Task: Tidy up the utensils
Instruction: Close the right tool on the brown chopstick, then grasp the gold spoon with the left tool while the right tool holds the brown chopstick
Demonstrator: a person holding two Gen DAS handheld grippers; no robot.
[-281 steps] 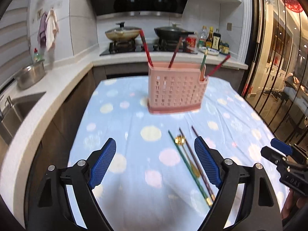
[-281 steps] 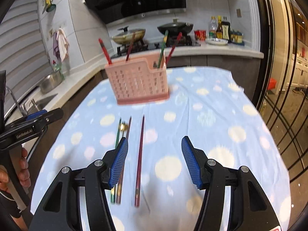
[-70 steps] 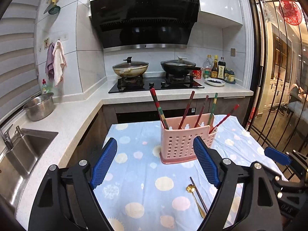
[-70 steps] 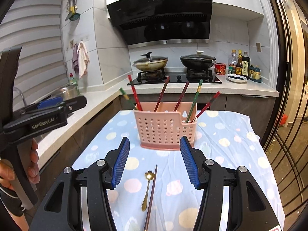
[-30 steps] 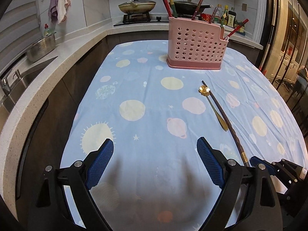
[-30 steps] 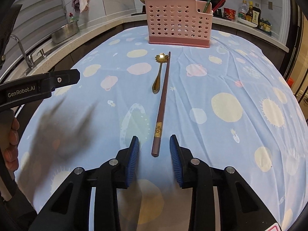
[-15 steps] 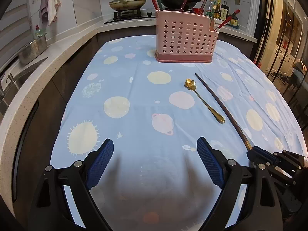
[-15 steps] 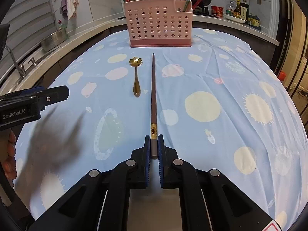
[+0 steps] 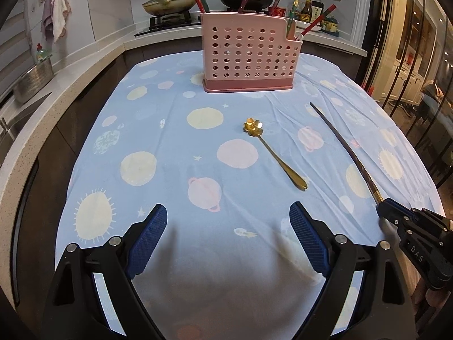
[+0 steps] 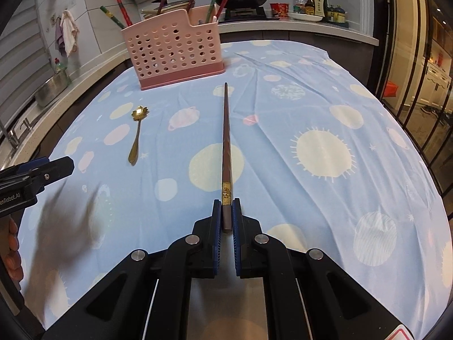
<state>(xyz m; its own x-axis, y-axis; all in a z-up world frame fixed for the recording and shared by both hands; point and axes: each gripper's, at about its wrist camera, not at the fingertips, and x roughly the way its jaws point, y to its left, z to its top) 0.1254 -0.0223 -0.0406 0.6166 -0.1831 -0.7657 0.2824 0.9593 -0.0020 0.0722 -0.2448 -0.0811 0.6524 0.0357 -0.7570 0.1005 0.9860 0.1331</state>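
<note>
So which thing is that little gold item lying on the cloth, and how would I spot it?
Start at the pink perforated utensil basket at the far end of the blue spotted tablecloth. In front of it lies a small gold spoon, alone and untouched. Its flower-shaped bowl sets it apart from the long dark chopstick beside it, which the right hand-held gripper is pinching.
</note>
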